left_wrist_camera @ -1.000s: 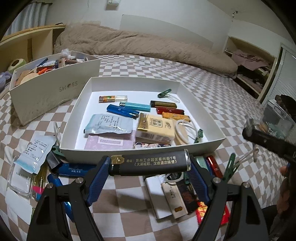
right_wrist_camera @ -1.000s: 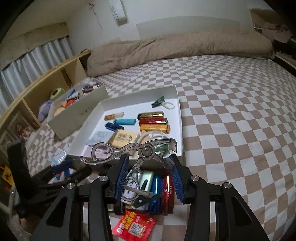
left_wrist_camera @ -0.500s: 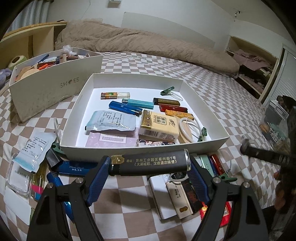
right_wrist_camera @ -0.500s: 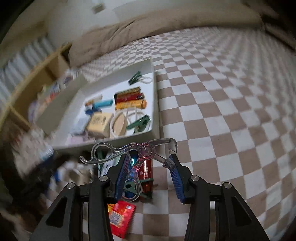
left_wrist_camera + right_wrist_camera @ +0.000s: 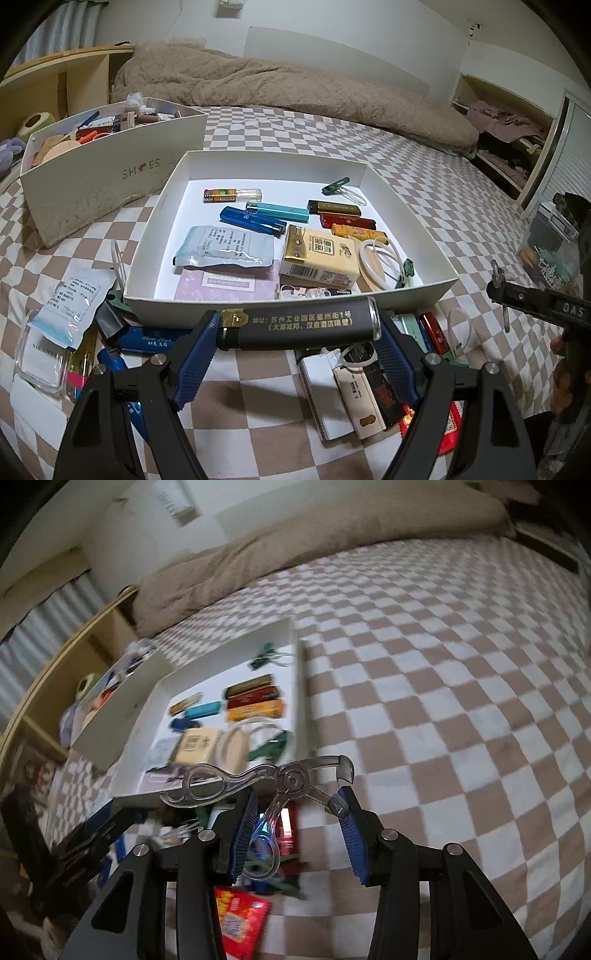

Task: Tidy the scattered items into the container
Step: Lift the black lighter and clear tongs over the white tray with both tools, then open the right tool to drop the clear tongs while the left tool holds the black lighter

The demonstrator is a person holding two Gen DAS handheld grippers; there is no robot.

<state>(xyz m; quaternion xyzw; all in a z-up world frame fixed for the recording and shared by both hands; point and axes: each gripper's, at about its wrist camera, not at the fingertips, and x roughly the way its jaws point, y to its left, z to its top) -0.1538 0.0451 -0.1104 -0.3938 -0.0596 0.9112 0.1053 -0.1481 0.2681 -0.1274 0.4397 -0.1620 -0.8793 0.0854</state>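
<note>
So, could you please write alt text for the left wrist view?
The left tool grips a black lighter crosswise just in front of a shallow white box already holding lighters, packets and clips, on a checkered bedspread. More items lie scattered below the box; the right tool enters at right.

My left camera looks steeply down, close over the shallow white cardboard tray [image 5: 291,310]. My right camera, tilted, views the same tray [image 5: 299,686] from its right side.

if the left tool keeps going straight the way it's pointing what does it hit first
Probably the near wall of the white tray, just beyond the black lighter that the left tool grips; depth is hard to judge.
</note>
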